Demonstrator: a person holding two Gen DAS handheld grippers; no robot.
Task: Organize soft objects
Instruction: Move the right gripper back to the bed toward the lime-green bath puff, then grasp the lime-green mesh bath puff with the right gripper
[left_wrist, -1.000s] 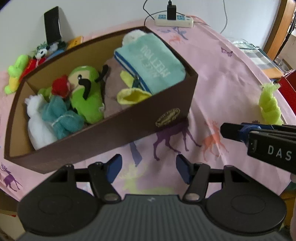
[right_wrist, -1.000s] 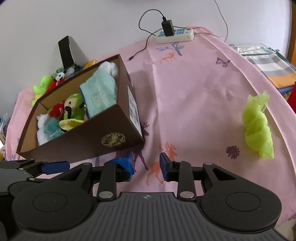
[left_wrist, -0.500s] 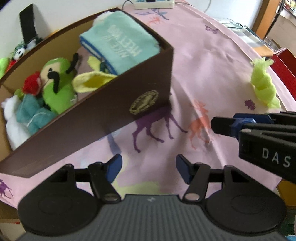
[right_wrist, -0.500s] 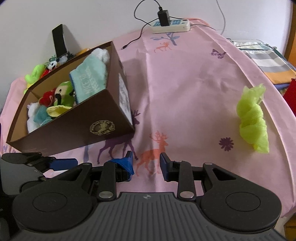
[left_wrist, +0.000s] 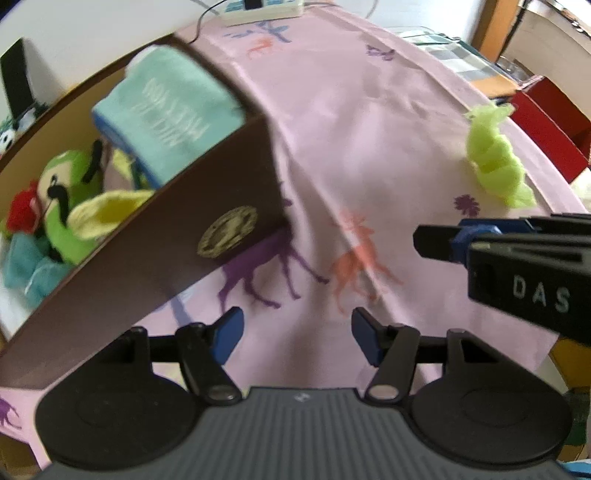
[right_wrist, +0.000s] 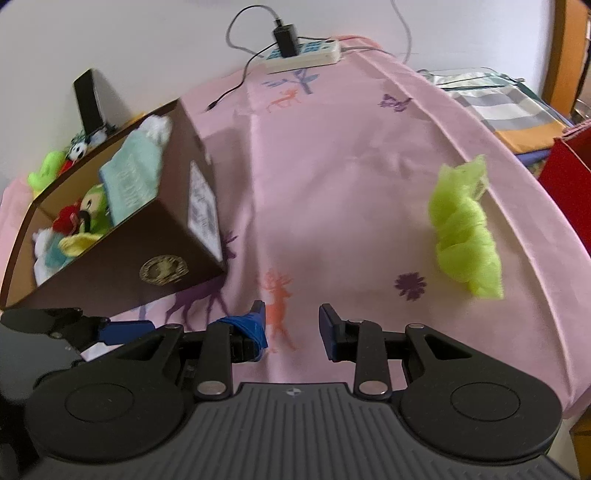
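While the brown box (right_wrist: 122, 236) sat near the middle of both views a second ago, it has now slid off to the left, and the green scarf (right_wrist: 463, 236) looks larger and nearer the centre in the right wrist view; both grippers have swung right, away from the box. I take that to mean the toys and the folded towel (left_wrist: 173, 110) already in the box are dealt with, and the scarf is the next thing to collect.

The scarf lies alone on the pink cloth (right_wrist: 332, 177), well apart from the box, near the table's right edge. It is a loosely twisted roll, its long axis running from the far end to the near end, leaning slightly right as it comes closer; the frayed tip points away, the fatter end sits nearest.

The right gripper (right_wrist: 291, 325) is empty, fingers apart, short of the scarf and to its left. The left gripper (left_wrist: 297, 334) is also spread wide and holding nothing, hovering over the cloth just beside the box's front corner
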